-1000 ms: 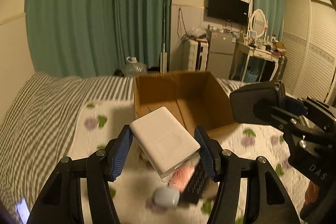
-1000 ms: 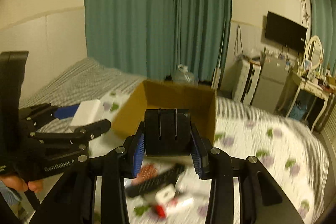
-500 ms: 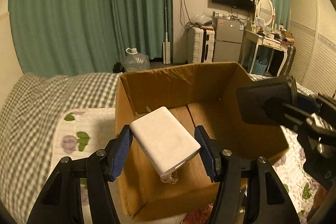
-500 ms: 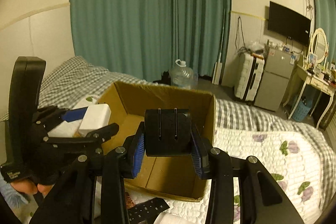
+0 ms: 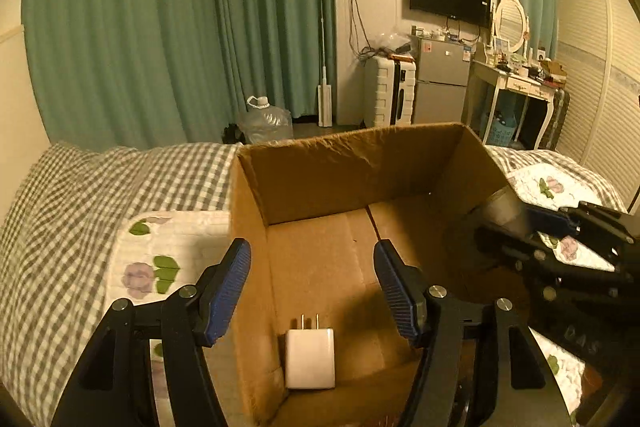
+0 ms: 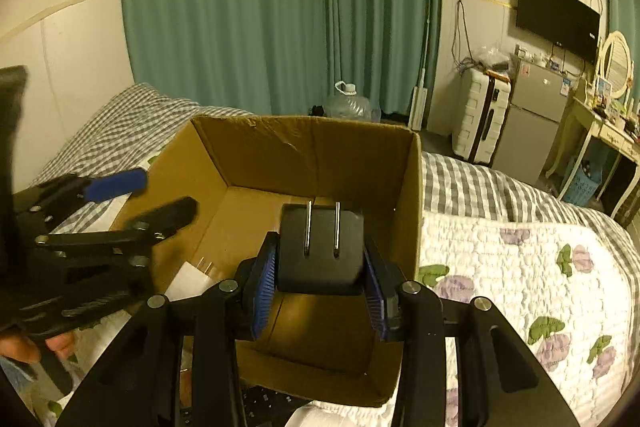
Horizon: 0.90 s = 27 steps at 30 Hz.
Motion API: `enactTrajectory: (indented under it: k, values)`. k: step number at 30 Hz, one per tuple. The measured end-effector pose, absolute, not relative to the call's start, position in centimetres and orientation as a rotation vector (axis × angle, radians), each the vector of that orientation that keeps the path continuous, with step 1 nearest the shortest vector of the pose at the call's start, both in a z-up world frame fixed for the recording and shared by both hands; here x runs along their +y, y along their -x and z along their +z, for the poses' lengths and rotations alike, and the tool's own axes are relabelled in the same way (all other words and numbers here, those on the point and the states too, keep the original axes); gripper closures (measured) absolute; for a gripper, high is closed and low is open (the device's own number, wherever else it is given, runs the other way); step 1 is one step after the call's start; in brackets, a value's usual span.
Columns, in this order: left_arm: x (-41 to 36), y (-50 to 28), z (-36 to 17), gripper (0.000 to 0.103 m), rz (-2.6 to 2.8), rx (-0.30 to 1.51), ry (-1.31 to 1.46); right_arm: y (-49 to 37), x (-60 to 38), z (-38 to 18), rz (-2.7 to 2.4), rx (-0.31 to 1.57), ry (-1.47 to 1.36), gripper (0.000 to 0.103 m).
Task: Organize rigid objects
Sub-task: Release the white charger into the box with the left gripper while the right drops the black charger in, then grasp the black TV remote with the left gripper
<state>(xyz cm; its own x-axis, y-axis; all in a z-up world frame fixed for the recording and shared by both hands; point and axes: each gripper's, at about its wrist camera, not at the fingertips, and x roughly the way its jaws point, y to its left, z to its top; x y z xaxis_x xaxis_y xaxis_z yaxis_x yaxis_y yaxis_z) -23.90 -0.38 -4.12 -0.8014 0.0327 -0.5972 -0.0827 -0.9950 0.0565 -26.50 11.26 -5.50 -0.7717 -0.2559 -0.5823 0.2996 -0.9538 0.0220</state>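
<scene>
An open cardboard box [image 5: 348, 163] stands on the bed. A white plug adapter [image 5: 310, 357] lies flat on the box floor near its front left corner; it also shows in the right wrist view [image 6: 188, 281]. My left gripper [image 5: 312, 287] is open and empty above the box's front left part. My right gripper [image 6: 318, 283] is shut on a black plug adapter [image 6: 320, 247], prongs up, held above the box's front right part [image 6: 408, 219]. The right gripper shows at the right of the left wrist view [image 5: 560, 239].
The box sits on a floral quilt [image 6: 520, 259] over a grey checked sheet [image 5: 80, 195]. A black keyboard-like object [image 6: 264, 407] lies in front of the box. A water jug [image 5: 264, 121], suitcase [image 5: 390, 91] and fridge [image 5: 440, 79] stand beyond the bed.
My left gripper opened and the white adapter dropped onto the box floor. Both grippers moved forward over the box; the right still holds the black adapter.
</scene>
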Motion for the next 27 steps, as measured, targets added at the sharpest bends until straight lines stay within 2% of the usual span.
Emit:
enactTrajectory:
  k: [1, 2, 9, 14, 20, 27]
  values:
    - [-0.4, 23.4, -3.6, 0.036, 2.924, 0.131, 0.960, 26.2, 11.4, -5.1, -2.714, 0.099, -0.852, 0.027]
    - [-0.3, 23.0, -3.2, 0.036, 2.927, 0.136, 0.956, 25.6, 11.7, -4.4, -2.723, 0.089, -0.827, 0.018]
    - [-0.5, 18.2, -0.7, 0.033, 2.940, 0.103, 0.937, 20.4, 13.5, -1.2, -2.747, 0.116, -0.817, 0.018]
    - [-0.4, 14.2, -0.7, 0.033, 2.936, 0.088, 0.955, 15.5, 14.8, -1.1, -2.717, 0.149, -0.861, 0.018]
    - [0.2, 10.9, -3.4, 0.033, 2.912, 0.110, 1.019, 11.6, 15.1, -4.8, -2.672, 0.185, -0.952, 0.018]
    - [2.3, 10.3, -8.8, 0.033, 2.804, 0.153, 1.160, 11.4, 15.4, -10.1, -2.628, 0.211, -1.079, 0.018]
